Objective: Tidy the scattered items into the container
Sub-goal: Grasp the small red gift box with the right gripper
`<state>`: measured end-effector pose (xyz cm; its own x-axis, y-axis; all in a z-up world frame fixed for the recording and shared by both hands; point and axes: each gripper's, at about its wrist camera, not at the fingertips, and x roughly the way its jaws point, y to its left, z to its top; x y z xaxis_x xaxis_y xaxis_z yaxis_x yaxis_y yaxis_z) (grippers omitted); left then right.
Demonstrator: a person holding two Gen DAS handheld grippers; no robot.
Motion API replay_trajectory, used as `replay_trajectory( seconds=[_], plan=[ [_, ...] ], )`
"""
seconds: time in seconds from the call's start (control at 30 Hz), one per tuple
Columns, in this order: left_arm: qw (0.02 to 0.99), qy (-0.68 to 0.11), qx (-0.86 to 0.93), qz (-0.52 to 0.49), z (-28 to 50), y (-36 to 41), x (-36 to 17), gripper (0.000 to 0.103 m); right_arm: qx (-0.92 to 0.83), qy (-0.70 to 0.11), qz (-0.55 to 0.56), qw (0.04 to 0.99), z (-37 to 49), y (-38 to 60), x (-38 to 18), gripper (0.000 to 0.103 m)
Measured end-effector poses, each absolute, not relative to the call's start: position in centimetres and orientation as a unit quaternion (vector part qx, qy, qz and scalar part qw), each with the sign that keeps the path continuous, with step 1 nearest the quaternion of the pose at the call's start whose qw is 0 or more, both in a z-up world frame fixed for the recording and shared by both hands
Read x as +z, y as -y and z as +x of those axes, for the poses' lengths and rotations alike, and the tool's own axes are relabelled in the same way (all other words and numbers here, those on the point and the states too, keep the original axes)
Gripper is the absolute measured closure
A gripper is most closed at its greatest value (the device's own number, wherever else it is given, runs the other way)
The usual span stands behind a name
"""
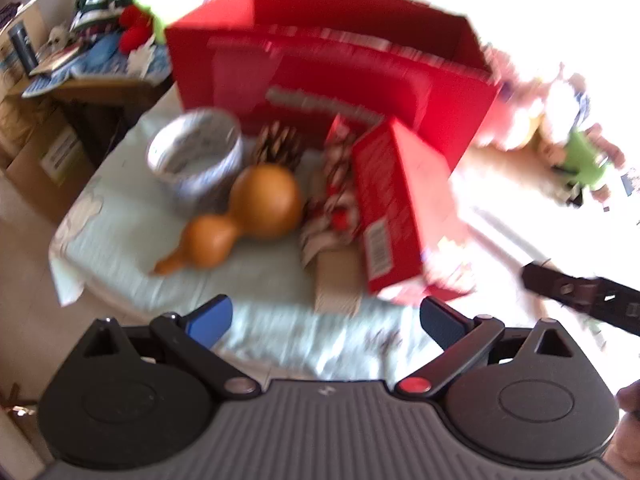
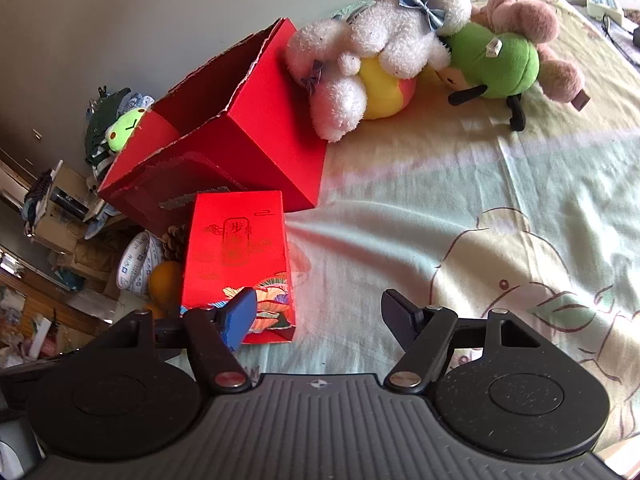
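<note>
Gourd (image 1: 244,216) lies flat, neck twd camera-left, beside small red box (image 1: 394,208).

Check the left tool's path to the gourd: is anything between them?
Nothing visible blocks it. The left tool is open, and only bare bedsheet lies between it and the gourd. A patterned bowl and a pinecone sit close behind the gourd, and a small red box stands to its right.
</note>
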<state>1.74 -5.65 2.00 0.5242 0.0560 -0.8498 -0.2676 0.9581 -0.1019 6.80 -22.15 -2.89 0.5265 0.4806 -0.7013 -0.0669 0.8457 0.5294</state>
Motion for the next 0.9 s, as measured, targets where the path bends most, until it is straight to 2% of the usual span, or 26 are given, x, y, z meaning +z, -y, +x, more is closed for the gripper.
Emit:
replay_trajectory(
  seconds=[0.17,0.53,0.77,0.9],
  plan=[
    [0.883,-0.463,0.05,-0.062,3.6,7.4,2.5,0.004,0.199,-0.469,0.273,0.816,9.1,21.4,-3.3,0.039],
    [0.867,-0.492,-0.038,-0.064,7.4,6.8,0.3,0.034,0.228,-0.506,0.3,0.776,12.7,19.0,-5.1,0.04],
    [0.865,-0.498,-0.055,-0.043,9.6,6.5,-0.4,0.035,0.24,-0.519,0.335,0.749,13.9,19.0,-6.0,0.04],
    [0.863,-0.499,-0.067,-0.032,9.8,6.5,-0.3,0.035,0.241,-0.522,0.341,0.744,13.3,20.1,-5.6,0.043]
  ],
)
